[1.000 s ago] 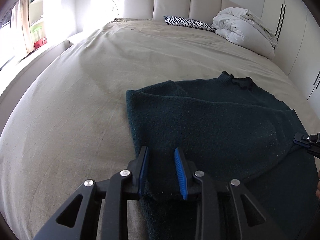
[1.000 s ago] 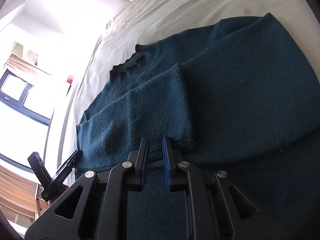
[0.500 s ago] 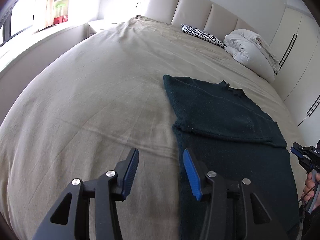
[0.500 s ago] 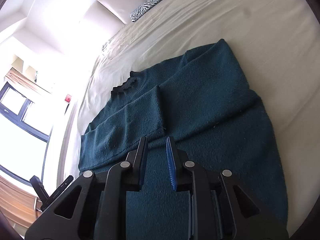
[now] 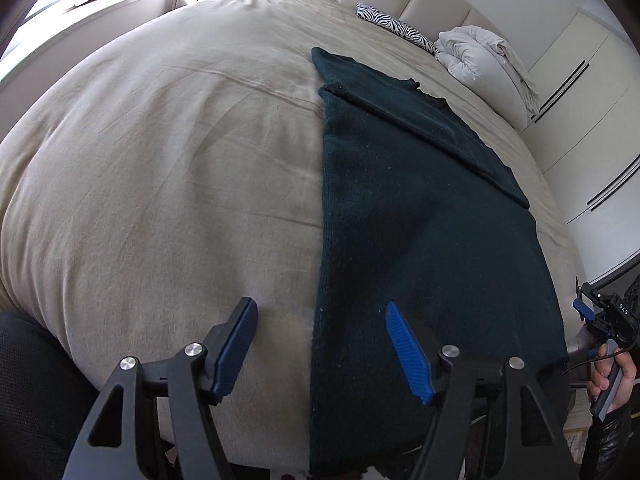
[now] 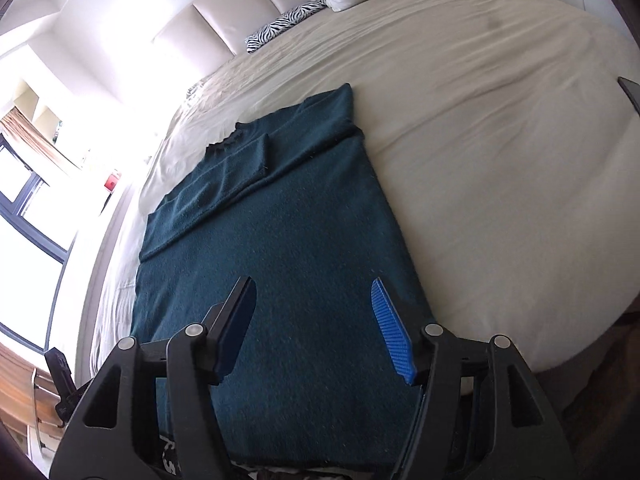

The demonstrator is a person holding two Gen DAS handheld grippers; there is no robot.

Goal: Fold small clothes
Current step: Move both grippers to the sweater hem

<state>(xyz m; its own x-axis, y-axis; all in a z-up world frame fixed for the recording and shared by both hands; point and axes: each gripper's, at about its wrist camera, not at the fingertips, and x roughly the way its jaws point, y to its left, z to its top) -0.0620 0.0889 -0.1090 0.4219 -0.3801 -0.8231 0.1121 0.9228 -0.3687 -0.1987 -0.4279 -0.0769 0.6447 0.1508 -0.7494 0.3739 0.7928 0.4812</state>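
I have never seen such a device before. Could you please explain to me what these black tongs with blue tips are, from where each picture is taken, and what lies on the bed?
They are handheld grippers, one in each of a person's hands, each carrying a camera that looks along its fingers. One picture comes from the left gripper, the other from the right gripper. A dark teal sweater lies flat on the beige bed, both sleeves folded across its chest. Both grippers' jaws are opening and hold nothing. By the headboard lie a zebra pillow and a white duvet.
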